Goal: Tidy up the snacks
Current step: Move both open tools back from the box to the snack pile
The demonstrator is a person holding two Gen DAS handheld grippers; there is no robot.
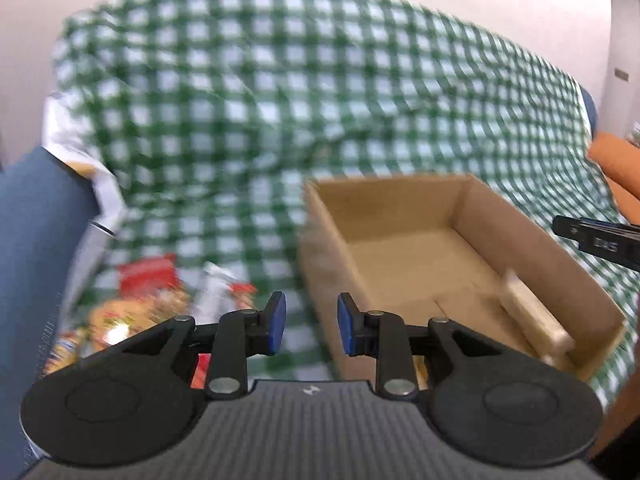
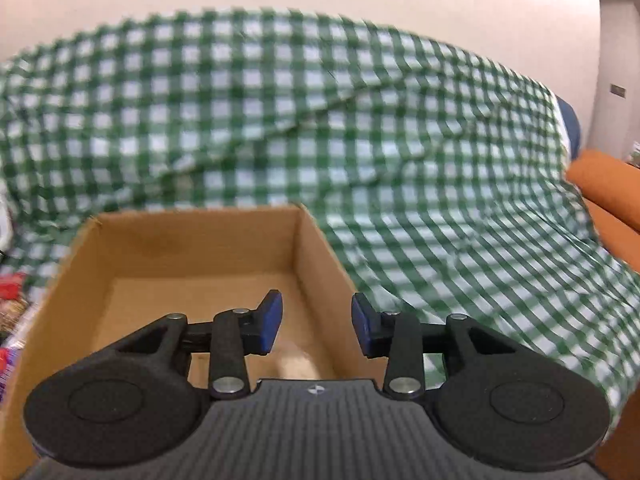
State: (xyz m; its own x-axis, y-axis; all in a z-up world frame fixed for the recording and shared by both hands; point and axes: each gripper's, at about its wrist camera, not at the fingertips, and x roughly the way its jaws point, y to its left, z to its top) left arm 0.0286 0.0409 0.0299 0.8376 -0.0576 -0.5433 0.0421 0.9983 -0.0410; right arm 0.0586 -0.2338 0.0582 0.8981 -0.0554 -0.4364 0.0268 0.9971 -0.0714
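Left wrist view, left to right: blurred snack packets (image 1: 136, 304) heaped at eight o'clock on the green checked cloth (image 1: 280, 100); the left gripper (image 1: 311, 330), jaws narrowly apart and empty; a cardboard box (image 1: 472, 216) at three o'clock with one pale wrapped snack (image 1: 536, 320) against its near-right wall, likely the collecting place. Right wrist view: the right gripper (image 2: 316, 328) hangs over that box, jaws parted, nothing between.
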